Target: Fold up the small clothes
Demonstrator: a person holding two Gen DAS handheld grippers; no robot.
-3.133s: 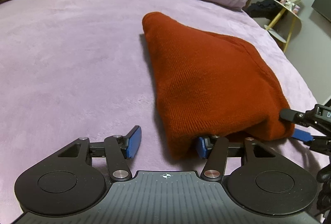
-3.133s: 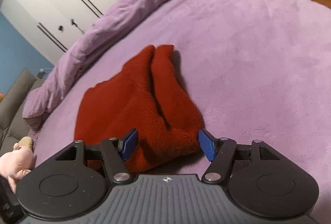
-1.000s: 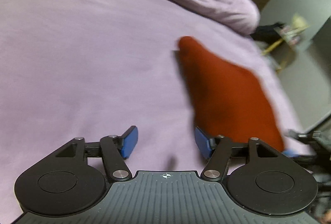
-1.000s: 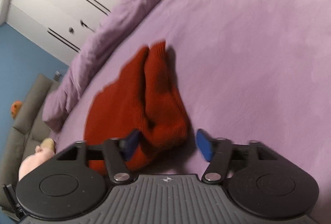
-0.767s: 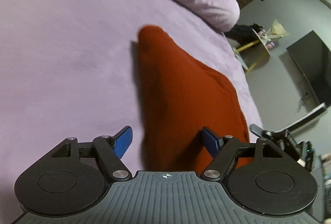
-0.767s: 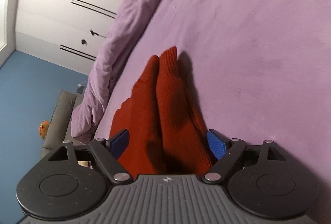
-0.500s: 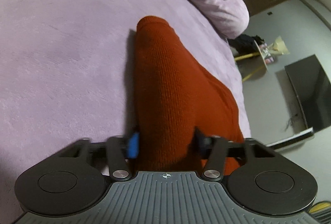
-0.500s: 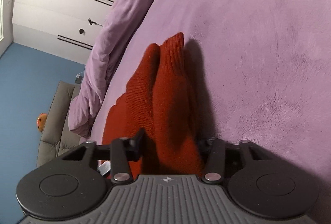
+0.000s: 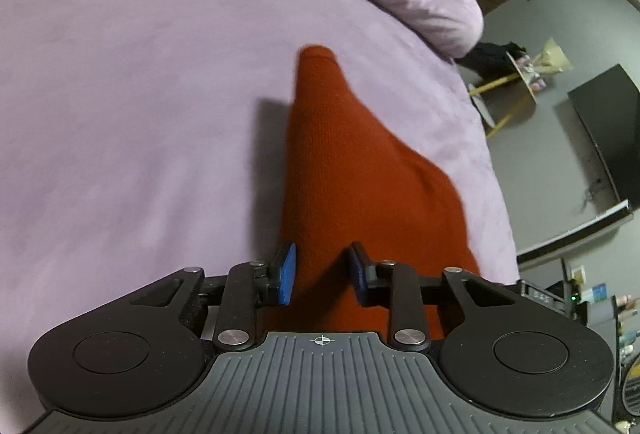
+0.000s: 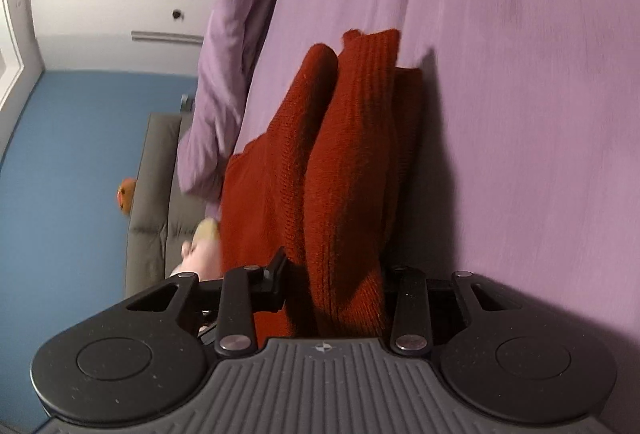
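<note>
The left tool is clamped on one end of the rust-red knit garment, the right tool pinching its other end. The garment hangs lifted in folds above the lilac bed.

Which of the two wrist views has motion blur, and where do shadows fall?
Left wrist: rust-red knitted garment smeared at its far tip, dark shadow to its left on the lilac plush bedspread. Right wrist: bedspread streaked, knit ribs fairly sharp, shadow to the garment's right. Fisheye bends both.
</note>
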